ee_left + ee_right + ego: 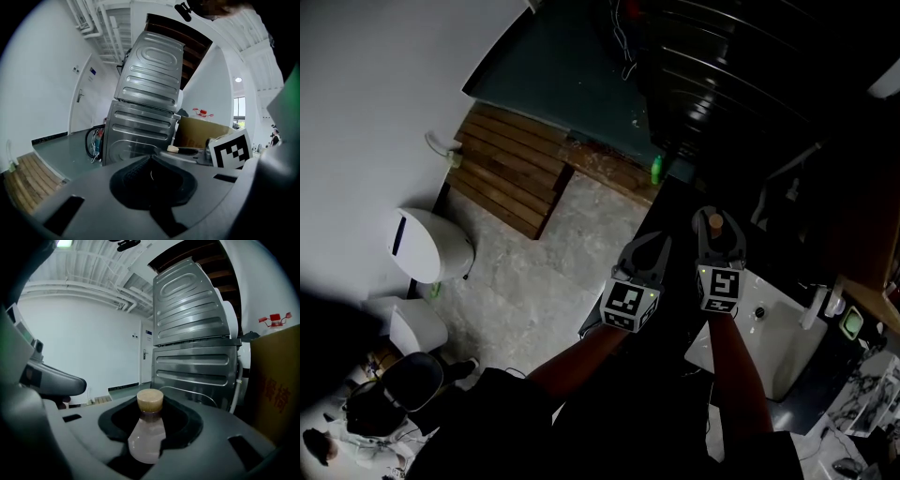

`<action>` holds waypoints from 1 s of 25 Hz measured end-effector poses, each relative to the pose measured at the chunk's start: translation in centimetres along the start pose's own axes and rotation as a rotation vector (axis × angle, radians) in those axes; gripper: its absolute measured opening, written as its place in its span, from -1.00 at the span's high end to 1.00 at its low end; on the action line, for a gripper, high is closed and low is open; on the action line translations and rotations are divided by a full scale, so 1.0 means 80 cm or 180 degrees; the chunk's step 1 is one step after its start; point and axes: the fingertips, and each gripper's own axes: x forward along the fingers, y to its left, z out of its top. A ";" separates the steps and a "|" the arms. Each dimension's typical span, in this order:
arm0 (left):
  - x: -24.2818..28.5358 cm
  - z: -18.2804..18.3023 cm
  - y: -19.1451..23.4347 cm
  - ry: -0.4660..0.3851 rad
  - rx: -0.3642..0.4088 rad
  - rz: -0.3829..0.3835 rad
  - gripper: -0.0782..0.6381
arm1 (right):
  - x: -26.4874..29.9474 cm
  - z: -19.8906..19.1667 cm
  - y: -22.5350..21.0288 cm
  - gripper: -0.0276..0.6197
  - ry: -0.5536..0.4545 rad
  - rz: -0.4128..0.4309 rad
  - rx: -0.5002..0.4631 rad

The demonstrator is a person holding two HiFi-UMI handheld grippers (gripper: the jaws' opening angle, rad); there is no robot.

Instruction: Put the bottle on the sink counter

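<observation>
The bottle is gripped between the 2 jaws of the right tool. The jaws are set partly apart, closed against the bottle's pale, rounded body. Its tan cap stands upright just past the jaw tips. In the head view the cap is seen as a small tan disc at the front of this tool. The bottle is held in the air, just beside the white sink, and is not resting on the dark table around it.

The left tool is held just beside the right one. Its 2 jaws are brought together, and nothing is seen between them.

Both tools are pointed toward 2 stacked steel machines. A cardboard box is seen next to the machines.

On the speckled floor, a wooden slatted platform is laid against the wall. A white toilet is placed near it. A small green bottle is seen standing well ahead of the tools.
</observation>
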 end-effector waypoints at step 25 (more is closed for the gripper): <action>-0.013 -0.017 -0.006 0.0017 -0.0212 0.0051 0.73 | 0.032 -0.065 -0.006 0.46 0.0186 0.0067 0.0085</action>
